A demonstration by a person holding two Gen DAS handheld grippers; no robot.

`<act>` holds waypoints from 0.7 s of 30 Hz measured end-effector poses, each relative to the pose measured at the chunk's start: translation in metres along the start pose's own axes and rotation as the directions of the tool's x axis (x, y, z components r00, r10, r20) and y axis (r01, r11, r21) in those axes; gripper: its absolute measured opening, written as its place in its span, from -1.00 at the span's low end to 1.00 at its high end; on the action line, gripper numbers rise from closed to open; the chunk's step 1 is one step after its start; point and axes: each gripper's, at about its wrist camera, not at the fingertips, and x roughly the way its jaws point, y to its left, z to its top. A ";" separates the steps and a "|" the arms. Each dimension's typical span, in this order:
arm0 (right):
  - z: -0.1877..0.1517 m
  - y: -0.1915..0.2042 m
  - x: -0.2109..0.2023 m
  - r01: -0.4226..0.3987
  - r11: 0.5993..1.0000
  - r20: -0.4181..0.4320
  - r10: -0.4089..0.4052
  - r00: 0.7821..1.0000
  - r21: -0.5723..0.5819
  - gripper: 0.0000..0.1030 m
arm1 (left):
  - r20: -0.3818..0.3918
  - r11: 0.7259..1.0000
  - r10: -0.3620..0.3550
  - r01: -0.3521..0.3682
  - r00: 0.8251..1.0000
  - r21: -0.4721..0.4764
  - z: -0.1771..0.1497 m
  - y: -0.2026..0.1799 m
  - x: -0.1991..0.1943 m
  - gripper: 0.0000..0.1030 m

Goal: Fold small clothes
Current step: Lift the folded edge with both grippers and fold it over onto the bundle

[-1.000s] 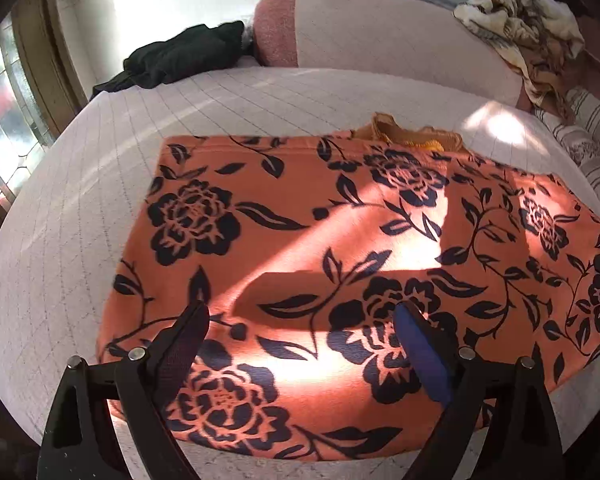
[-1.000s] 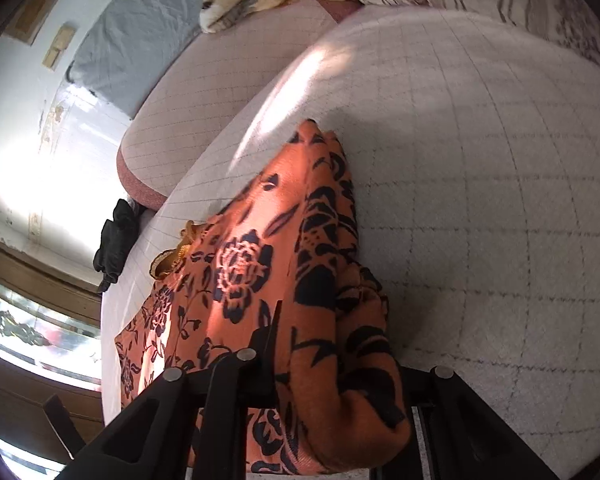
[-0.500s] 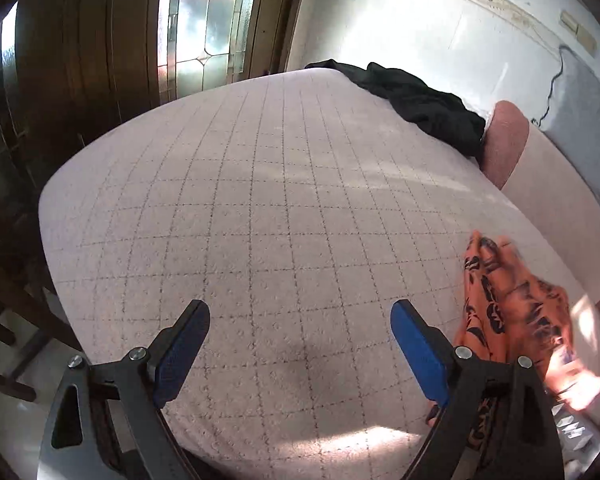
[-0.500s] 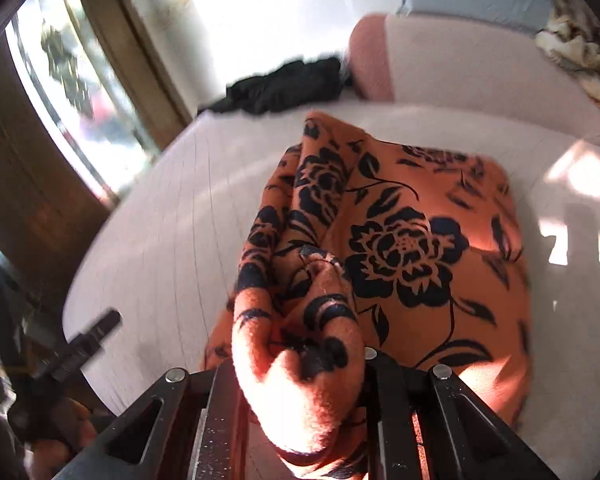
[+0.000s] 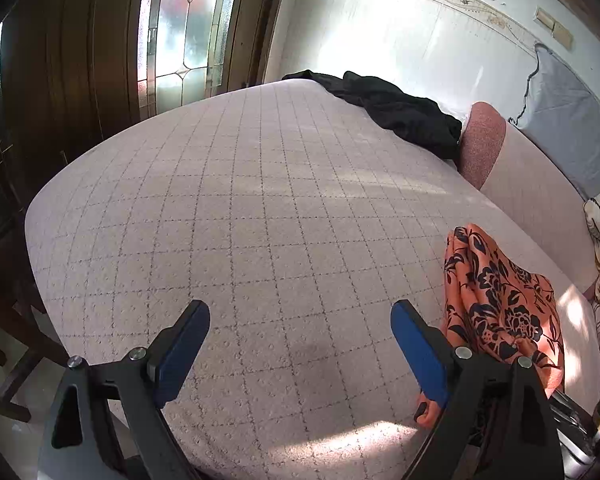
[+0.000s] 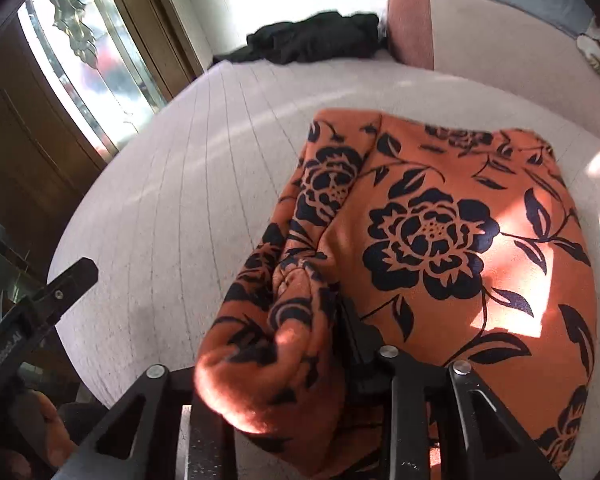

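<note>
The left hand-held gripper (image 5: 300, 344) hangs over the near part of the bed (image 5: 260, 220), its blue-padded fingers (image 5: 418, 354) spread wide with nothing but quilted pinkish cover between them. It grips nothing and touches no cloth. Just to its right, the orange floral garment (image 5: 500, 300) lies on the right side of the bed, a bunched edge rising near the gripper's right finger.

Over on the right wrist view, the right hand-held gripper (image 6: 300, 364) is clamped tight on a thick roll of that same orange floral garment (image 6: 440, 240). The folded cloth bulges out over the near end of the jaws and hides most of the left finger, while the black right finger presses against the fabric. The rest of the garment spreads flat on the bed (image 6: 160, 200) to the right and far side of the grip, black roses on orange, a patch of sunlight falling across it.

At the near left of this view, the left hand-held gripper (image 6: 72, 276) shows as a black finger tip, well apart from the garment.

At the far end of the bed lies a heap of black clothing (image 5: 400, 116), beside a pink bolster (image 5: 480, 144). A stained-glass door (image 5: 184, 32) stands at the far left.
</note>
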 end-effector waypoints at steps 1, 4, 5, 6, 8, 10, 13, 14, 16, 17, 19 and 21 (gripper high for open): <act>-0.003 -0.002 -0.006 -0.048 0.999 0.018 0.048 0.999 0.020 0.42 | 0.007 1.000 0.000 0.000 1.000 0.002 0.000 -0.001 -0.001 0.78; -0.005 -0.006 -0.026 -0.148 0.988 0.031 0.146 0.989 0.044 0.52 | 0.021 0.999 -0.024 0.024 0.999 0.029 -0.002 -0.009 -0.006 0.78; -0.008 -0.010 -0.037 -0.162 0.986 0.054 0.160 0.986 0.043 0.52 | 0.025 0.998 -0.041 0.040 0.999 0.052 -0.003 -0.014 -0.009 0.78; -0.010 -0.016 -0.047 -0.176 0.983 0.079 0.171 0.982 0.058 0.52 | 0.023 0.995 -0.066 0.064 0.998 0.077 -0.005 -0.020 -0.013 0.78; -0.021 -0.033 -0.066 -0.212 0.971 0.118 0.199 0.973 0.109 0.52 | 0.000 0.982 -0.142 0.140 0.990 0.125 -0.010 -0.038 -0.022 0.78; -0.029 -0.050 -0.077 -0.210 0.964 0.147 0.187 0.971 0.160 0.52 | -0.022 0.961 -0.206 0.206 0.978 0.185 -0.016 -0.061 -0.033 0.78; -0.044 -0.084 -0.092 -0.206 0.949 0.165 0.169 0.972 0.240 0.52 | -0.062 0.930 -0.243 0.251 0.968 0.269 -0.024 -0.096 -0.036 0.78; -0.050 -0.097 -0.097 -0.210 0.941 0.169 0.169 0.971 0.266 0.52 | -0.083 0.926 -0.242 0.256 0.967 0.277 -0.025 -0.105 -0.032 0.78; -0.056 -0.115 -0.101 -0.214 0.927 0.181 0.164 0.970 0.308 0.52 | -0.164 0.922 -0.216 0.257 0.962 0.289 -0.029 -0.117 -0.008 0.11; -0.060 -0.124 -0.105 -0.218 0.920 0.187 0.163 0.969 0.325 0.52 | -0.234 0.932 -0.174 0.236 0.957 0.275 -0.032 -0.117 0.011 -0.24; -0.061 -0.138 -0.104 -0.234 0.907 0.196 0.173 0.965 0.350 0.52 | -0.359 0.957 -0.176 0.245 0.916 0.156 -0.041 -0.097 0.042 -0.34; -0.064 -0.152 -0.106 -0.253 0.892 0.205 0.187 0.961 0.374 0.52 | -0.329 0.966 -0.184 0.232 0.926 0.113 -0.039 -0.082 0.039 -0.01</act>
